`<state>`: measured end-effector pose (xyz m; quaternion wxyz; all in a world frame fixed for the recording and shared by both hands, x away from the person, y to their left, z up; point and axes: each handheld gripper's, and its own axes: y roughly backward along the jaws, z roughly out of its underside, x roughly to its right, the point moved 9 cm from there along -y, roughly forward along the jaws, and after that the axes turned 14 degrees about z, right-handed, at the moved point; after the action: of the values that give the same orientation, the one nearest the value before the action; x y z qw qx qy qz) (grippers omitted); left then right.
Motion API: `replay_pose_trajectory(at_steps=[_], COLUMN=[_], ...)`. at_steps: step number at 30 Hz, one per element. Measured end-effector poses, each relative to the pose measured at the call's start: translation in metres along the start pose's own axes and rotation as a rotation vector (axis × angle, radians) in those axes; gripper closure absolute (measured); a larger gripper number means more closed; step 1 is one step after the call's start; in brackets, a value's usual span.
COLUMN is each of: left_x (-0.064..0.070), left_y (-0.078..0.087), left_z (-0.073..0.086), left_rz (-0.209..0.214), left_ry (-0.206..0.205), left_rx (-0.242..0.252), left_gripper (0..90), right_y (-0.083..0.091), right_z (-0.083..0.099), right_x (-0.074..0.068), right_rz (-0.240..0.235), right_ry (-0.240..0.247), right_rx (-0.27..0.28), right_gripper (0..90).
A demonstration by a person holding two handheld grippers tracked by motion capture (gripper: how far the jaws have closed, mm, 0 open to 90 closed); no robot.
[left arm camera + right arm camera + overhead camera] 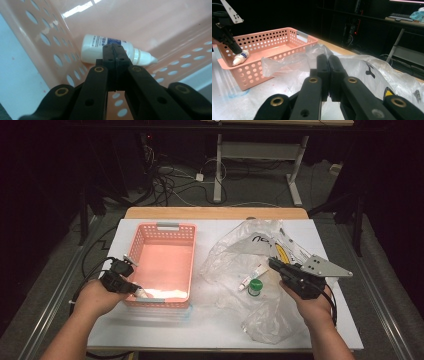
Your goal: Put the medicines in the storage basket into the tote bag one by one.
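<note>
Black jaws hiding dropper bottle (117, 51) middle

Left hand-held gripper (131, 279) and right hand-held gripper (274, 264): jaws closed.

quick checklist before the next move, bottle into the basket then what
1. White dropper bottle inside the pink basket, at its near corner: ok.
2. Left gripper jaws: pressed together in front of the bottle; whether they still pinch it: cannot tell.
3. Right gripper empty, jaws together: ok.
4. Right gripper over the clear plastic bag, near the remaining items: ok.
5. Green-capped item and small white tube still outside the basket: not ok.
6. Basket standing flat on the table: ok.
</note>
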<state>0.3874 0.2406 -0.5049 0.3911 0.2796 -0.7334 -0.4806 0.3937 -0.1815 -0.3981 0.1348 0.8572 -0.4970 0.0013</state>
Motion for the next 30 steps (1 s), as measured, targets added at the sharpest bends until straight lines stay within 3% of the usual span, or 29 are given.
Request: replay_pose_trajectory(at_steps=[1, 6, 8, 10, 14, 18, 21, 26, 30], left_x=[0.000, -0.006, -0.007, -0.004, 0.002, 0.003, 0.005, 0.007, 0.009], left_y=[0.000, -0.004, -0.003, -0.002, -0.001, -0.008, -0.012, -0.015, -0.019], left_z=[-0.002, -0.009, -0.013, -0.019, -0.026, -0.027, -0.031, -0.042, -0.055], left_rz=[0.000, -0.081, -0.094, -0.064, -0.044, -0.056, -0.052, -0.053, -0.041], left_ry=[-0.002, -0.044, -0.049, -0.050, -0.057, -0.062, -0.059, -0.064, -0.072], left_rx=[-0.002, -0.068, -0.060, -0.024, 0.010, -0.041, -0.048, -0.046, -0.006], left_gripper=[87.9, 87.9, 87.9, 87.9, 87.8, 87.8, 87.8, 87.8, 87.7], right_y=[0.000, 0.000, -0.001, 0.000, -0.001, -0.001, -0.001, -0.001, -0.001], right_z=[0.000, 0.001, 0.001, 0.001, 0.002, 0.003, 0.003, 0.002, 0.002], right_x=[0.000, 0.001, 0.001, 0.001, 0.002, 0.000, -0.001, 0.001, 0.001], right_rz=[0.002, 0.000, -0.001, 0.002, 0.002, -0.002, -0.004, -0.002, 0.000], right_ry=[-0.002, -0.003, -0.003, -0.003, -0.005, -0.006, -0.004, 0.002, -0.003], right_rx=[-0.002, -0.002, -0.002, -0.005, -0.006, -0.011, -0.011, -0.004, -0.006], right_gripper=[89.5, 89.5, 89.5, 89.5, 89.5, 89.5, 89.5, 89.5, 89.5])
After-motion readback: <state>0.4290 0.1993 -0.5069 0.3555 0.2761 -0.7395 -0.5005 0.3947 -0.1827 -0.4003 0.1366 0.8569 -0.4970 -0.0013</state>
